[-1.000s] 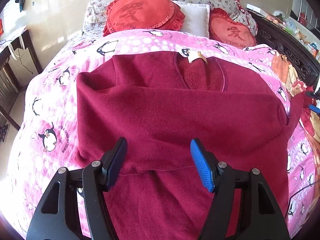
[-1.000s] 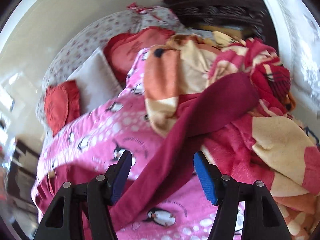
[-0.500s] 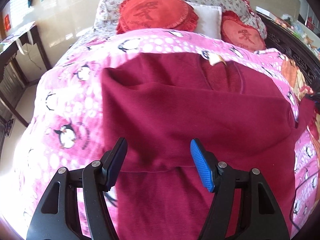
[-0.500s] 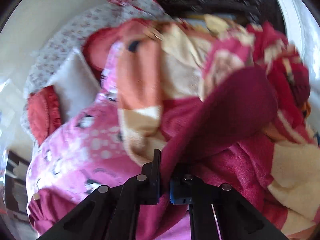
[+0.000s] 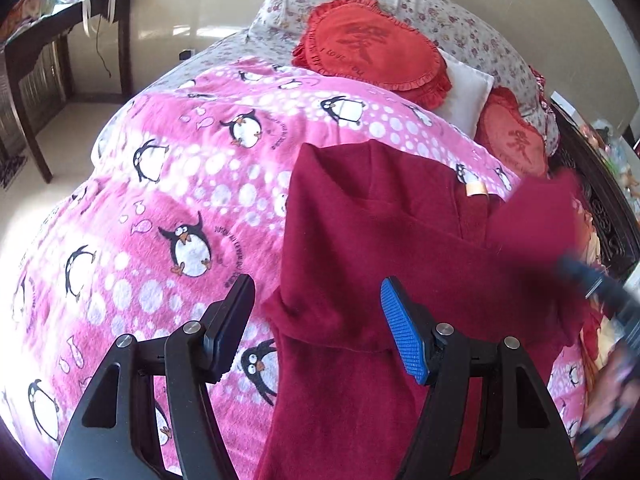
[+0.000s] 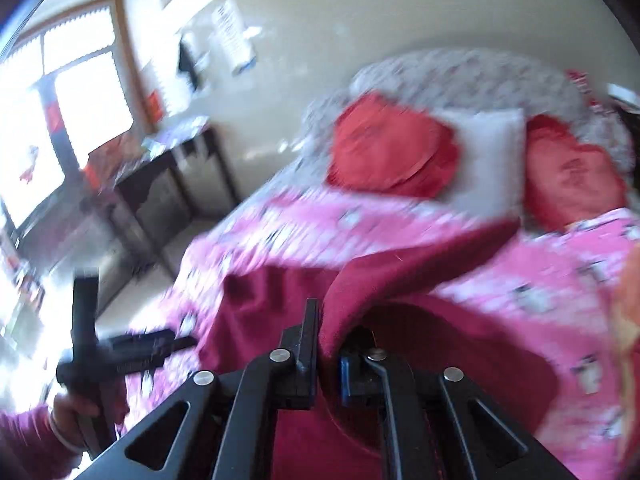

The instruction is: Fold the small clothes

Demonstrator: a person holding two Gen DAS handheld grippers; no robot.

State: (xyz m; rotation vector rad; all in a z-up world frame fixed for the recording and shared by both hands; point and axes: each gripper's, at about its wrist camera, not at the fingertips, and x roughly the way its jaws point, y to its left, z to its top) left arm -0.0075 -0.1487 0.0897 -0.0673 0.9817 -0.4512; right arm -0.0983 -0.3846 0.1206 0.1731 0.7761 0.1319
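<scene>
A dark red fleece top (image 5: 384, 248) lies on a pink penguin blanket (image 5: 168, 184) with its left sleeve folded across the body. My left gripper (image 5: 318, 330) is open and empty, hovering over the top's left edge near the folded sleeve cuff. My right gripper (image 6: 330, 354) is shut on the top's right sleeve (image 6: 384, 280) and holds it lifted over the body. That sleeve (image 5: 532, 224) shows blurred at the right of the left wrist view, with the right gripper (image 5: 592, 280) below it. The left gripper (image 6: 120, 352) shows at lower left of the right wrist view.
Two red heart cushions (image 5: 372, 48) (image 5: 516, 140), a white pillow (image 5: 464, 88) and floral pillows (image 5: 440, 12) lie at the head of the bed. A dark desk (image 5: 68, 32) stands left of the bed. A dark carved bed frame (image 5: 608, 200) runs along the right.
My right gripper, shut on the right sleeve since half a second ago, has swung it left over the top's body. My left gripper has shifted left, staying open.
</scene>
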